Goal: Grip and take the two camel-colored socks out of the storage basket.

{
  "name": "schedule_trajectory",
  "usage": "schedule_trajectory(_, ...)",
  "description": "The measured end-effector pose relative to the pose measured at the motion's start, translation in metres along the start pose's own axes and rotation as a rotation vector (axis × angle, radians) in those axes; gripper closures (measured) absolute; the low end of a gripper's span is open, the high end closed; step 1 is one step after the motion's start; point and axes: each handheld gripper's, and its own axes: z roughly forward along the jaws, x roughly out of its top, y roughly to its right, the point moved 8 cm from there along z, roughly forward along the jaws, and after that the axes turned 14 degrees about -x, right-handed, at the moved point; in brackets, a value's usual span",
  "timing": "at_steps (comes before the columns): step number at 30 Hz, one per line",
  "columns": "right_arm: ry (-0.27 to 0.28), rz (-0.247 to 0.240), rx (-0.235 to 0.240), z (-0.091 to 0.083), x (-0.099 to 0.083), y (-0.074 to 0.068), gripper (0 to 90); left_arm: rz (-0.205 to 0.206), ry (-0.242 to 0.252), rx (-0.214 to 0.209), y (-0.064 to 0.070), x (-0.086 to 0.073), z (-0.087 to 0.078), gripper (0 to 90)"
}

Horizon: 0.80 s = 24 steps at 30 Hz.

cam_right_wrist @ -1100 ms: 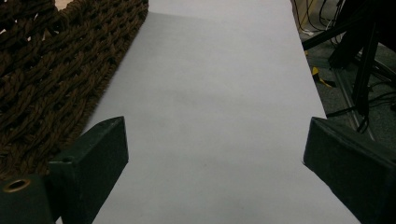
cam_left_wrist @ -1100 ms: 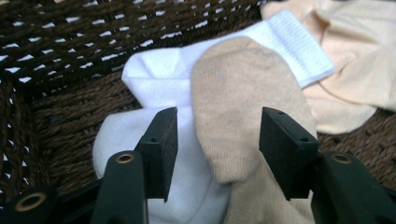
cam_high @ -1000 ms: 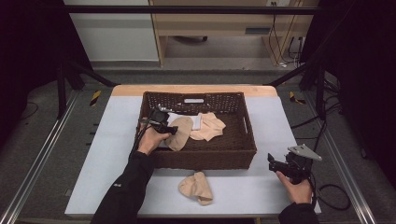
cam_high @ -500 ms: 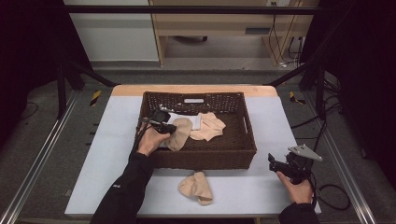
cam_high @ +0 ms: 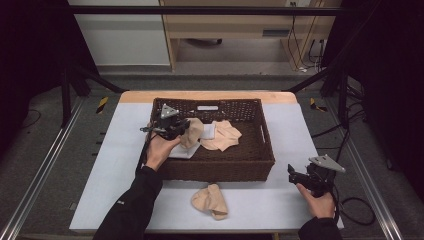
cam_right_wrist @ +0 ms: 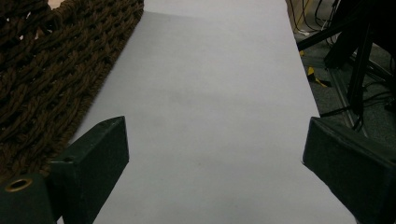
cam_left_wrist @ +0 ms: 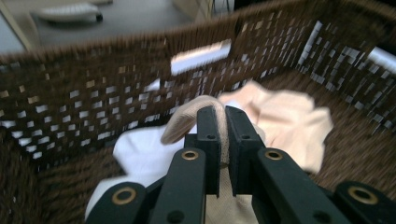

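Clamping a beige sock [cam_left_wrist: 187, 122], the left hand-held gripper [cam_left_wrist: 223, 122]; right hand-held gripper [cam_right_wrist: 212, 154] gapes.

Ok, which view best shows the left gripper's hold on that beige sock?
The left gripper view: its jaws are shut on the beige sock, fabric pinched between them inside the basket. The high view shows the left gripper over the basket, but the pinch is small there. The right gripper view looks along bare table beside the basket.
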Motion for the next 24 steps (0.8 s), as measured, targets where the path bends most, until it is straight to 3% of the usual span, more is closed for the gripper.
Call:
schedule_trajectory(4, -0.002, 0.006, -0.002, 0.0, 0.0, 0.0, 7.3, 0.011, 0.085, -0.019, 0.01, 0.014, -0.009, 84.5)
schedule_trajectory(9, -0.002, 0.005, -0.004, 0.0, 0.0, 0.001, 7.3, 0.023, 0.157, -0.056, 0.028, 0.03, -0.027, 84.4)
schedule_trajectory(13, -0.003, 0.006, -0.003, 0.0, 0.0, 0.001, 7.3, 0.033, 0.183, -0.069, 0.037, 0.036, -0.037, 84.4)
schedule_trajectory(17, 0.0, 0.008, -0.007, 0.0, 0.0, 0.001, 7.3, 0.066, 0.224, -0.099, 0.058, 0.047, -0.058, 84.4)
schedule_trajectory(20, 0.001, 0.005, -0.008, 0.0, 0.0, 0.001, 7.3, 0.078, 0.242, -0.11, 0.067, 0.051, -0.066, 84.4)
schedule_trajectory(21, 0.002, 0.007, -0.009, 0.0, 0.0, 0.002, 7.3, 0.093, 0.259, -0.125, 0.078, 0.054, -0.076, 84.5)
schedule_trajectory(24, 0.003, 0.006, -0.013, 0.0, 0.0, 0.002, 7.3, 0.112, 0.262, -0.136, 0.088, 0.057, -0.084, 84.4)
